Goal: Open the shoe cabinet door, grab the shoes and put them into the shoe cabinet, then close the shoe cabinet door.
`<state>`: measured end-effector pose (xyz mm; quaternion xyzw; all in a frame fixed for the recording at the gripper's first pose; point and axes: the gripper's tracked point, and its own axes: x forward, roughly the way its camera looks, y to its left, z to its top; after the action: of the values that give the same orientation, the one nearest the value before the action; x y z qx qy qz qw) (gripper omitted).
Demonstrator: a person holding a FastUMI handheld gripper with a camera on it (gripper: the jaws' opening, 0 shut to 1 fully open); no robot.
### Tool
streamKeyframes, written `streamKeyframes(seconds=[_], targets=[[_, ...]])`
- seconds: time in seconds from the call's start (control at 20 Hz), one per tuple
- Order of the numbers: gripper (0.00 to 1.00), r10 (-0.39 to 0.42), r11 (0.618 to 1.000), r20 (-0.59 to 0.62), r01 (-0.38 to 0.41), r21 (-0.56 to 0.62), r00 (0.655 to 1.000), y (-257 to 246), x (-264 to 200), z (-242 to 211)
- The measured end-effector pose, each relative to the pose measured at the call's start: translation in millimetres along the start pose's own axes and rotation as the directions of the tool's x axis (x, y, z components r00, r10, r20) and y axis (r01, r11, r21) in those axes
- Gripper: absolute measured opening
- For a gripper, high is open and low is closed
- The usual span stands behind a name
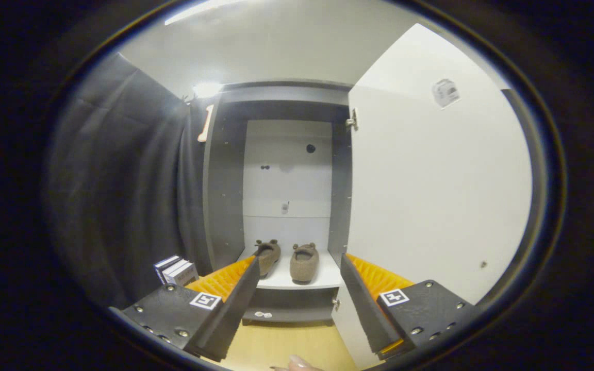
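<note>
Standing open, one shoe cabinet (286,170) is facing the gripper (297,288), its one door (431,196) swinging out at 3 o'clock. Two shoes (304,263) are sitting on its shelf at 12 o'clock, beyond the fingers, which are spreading wide, gripping nothing. Two small boxes (176,270) are lying at 9 o'clock.

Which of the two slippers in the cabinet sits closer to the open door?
The right slipper, nearest the open door. The left slipper lies behind a fingertip of the open, empty gripper.

Matt board, fuzzy felt, wood-look floor

The shoe cabinet (225,206) and its door (431,196) look like smooth matt laminate with a shiny metal hinge (351,120); two shoes (304,262) look felted, and the floor (286,345) pale wood-grain. The gripper (297,288) fingers stand apart.
</note>
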<state>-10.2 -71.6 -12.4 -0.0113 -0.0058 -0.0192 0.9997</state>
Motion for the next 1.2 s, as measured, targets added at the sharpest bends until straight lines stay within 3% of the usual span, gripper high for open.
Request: streamKeyframes(seconds=[0.35, 0.6, 0.85, 1.2], targets=[[0.96, -0.212, 0.977, -0.009, 0.212, 0.010, 0.977, -97.4, -101.2, 1.3], [0.96, -0.263, 0.965, 0.000, 0.263, 0.011, 0.965, -182.2, -130.1, -2.1], [0.97, -0.130, 0.992, 0.007, 0.130, 0.004, 0.992, -236.6, -99.6, 5.6], [0.98, 0.100, 0.995, -0.054, -0.100, 0.011, 0.993, -233.1, -39.5, -9.7]])
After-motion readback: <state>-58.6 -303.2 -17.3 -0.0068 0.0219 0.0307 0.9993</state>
